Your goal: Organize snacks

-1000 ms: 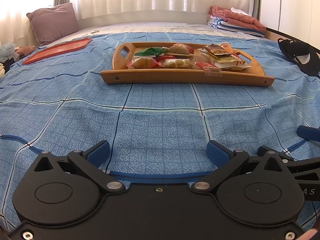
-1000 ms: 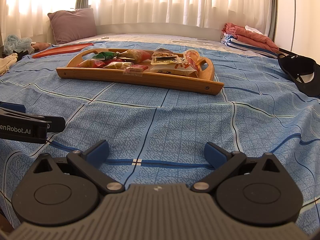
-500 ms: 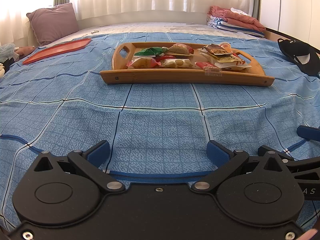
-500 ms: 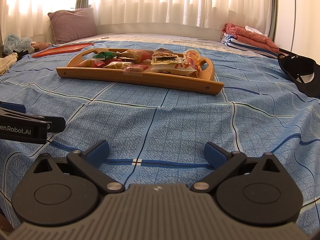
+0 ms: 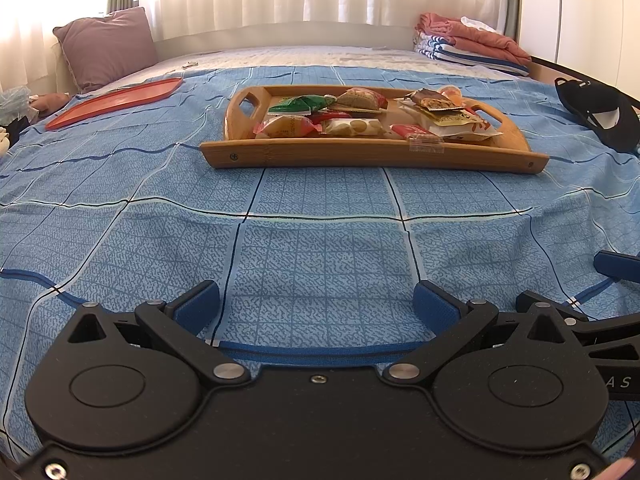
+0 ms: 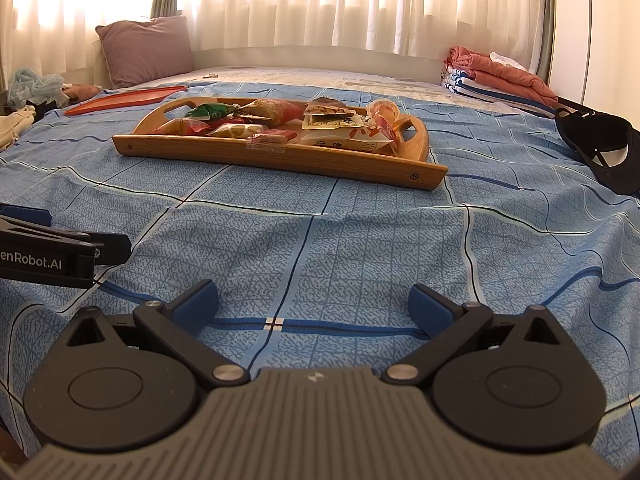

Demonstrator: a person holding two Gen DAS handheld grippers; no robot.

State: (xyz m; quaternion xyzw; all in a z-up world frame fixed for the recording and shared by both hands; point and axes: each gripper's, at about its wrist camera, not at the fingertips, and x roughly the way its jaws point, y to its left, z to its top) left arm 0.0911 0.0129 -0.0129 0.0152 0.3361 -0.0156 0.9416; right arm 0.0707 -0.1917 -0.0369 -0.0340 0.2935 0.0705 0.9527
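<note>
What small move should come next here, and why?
Probably ease the right gripper forward toward the wooden tray. Both it and the left gripper are open, holding nothing, low over the blue bedspread, and the snack packets lie well ahead.

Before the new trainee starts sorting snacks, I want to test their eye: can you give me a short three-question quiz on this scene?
1. True or false: the left hand-held gripper grips a snack.
2. Where do the snacks lie? A) wooden tray B) red tray C) bedspread
3. Fill in: the green packet lies near the tray's ___ handle, seen from the left wrist camera.

Key: 1 false, it is open and empty, like the right hand-held gripper. 2 A. 3 left.
</note>
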